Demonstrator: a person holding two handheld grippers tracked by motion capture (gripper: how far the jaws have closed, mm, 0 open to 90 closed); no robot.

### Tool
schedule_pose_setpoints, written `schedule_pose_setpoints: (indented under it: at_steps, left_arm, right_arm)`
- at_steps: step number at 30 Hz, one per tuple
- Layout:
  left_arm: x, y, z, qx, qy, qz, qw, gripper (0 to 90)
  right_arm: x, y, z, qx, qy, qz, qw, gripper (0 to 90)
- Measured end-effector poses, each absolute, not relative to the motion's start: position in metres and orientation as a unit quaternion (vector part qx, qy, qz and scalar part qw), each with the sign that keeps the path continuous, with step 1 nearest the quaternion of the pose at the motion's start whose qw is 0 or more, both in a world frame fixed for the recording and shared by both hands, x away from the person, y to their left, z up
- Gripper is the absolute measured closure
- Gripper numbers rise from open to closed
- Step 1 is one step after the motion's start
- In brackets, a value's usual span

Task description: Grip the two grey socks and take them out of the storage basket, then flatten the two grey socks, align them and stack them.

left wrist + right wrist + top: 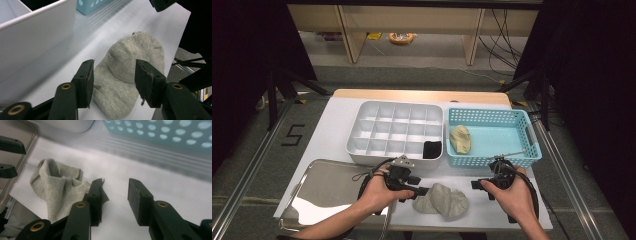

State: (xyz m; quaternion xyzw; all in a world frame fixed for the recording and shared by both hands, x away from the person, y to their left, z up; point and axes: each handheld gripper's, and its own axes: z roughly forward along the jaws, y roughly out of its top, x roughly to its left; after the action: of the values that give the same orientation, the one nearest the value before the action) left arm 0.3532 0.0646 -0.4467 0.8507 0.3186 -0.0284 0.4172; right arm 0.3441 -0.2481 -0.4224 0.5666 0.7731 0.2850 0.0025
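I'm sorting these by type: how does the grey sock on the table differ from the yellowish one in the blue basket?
The grey sock lies loose on the white table between the two grippers; the yellowish sock sits inside the blue basket. The grey sock looks larger and spread out in a crumpled heap, while the yellowish sock looks smaller and bundled compactly. Their colours differ too. Both are soft fabric, and no jaws grip either.

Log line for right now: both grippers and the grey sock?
left gripper: open, jaws astride grey sock | right gripper: open, empty, beside sock | sock: crumpled on table by tray
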Motion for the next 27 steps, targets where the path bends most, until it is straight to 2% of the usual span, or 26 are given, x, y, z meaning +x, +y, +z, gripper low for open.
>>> schedule_pose_setpoints:
  at_steps: [7,15,20,22,24,25,26,27]
  left_arm:
    - [0.362,0.054,-0.454,0.856,0.316,-0.041,0.407,53.5]
    - [0.365,0.039,-0.457,0.866,0.295,-0.063,0.398,44.0]
    - [0.364,0.031,-0.458,0.875,0.273,-0.065,0.395,42.1]
    - [0.366,0.029,-0.459,0.882,0.255,-0.067,0.389,44.2]
    - [0.366,0.027,-0.461,0.885,0.247,-0.067,0.389,48.6]
    - [0.366,0.027,-0.461,0.885,0.247,-0.067,0.389,52.3]
    - [0.366,0.026,-0.461,0.886,0.239,-0.067,0.392,52.3]
    - [0.366,0.025,-0.461,0.886,0.237,-0.07,0.393,56.7]
  right_arm:
    - [0.341,-0.237,-0.43,0.564,0.777,0.279,-0.026,65.1]
    - [0.345,-0.224,-0.443,0.548,0.793,0.26,-0.05,63.4]
    - [0.349,-0.22,-0.451,0.533,0.806,0.252,-0.053,62.1]
    - [0.351,-0.218,-0.454,0.531,0.808,0.247,-0.059,63.3]
    - [0.351,-0.216,-0.456,0.53,0.811,0.242,-0.059,69.0]
    - [0.351,-0.216,-0.456,0.53,0.811,0.242,-0.059,69.0]
    - [0.35,-0.215,-0.456,0.529,0.812,0.239,-0.062,73.2]
    - [0.35,-0.215,-0.456,0.524,0.815,0.239,-0.062,77.9]
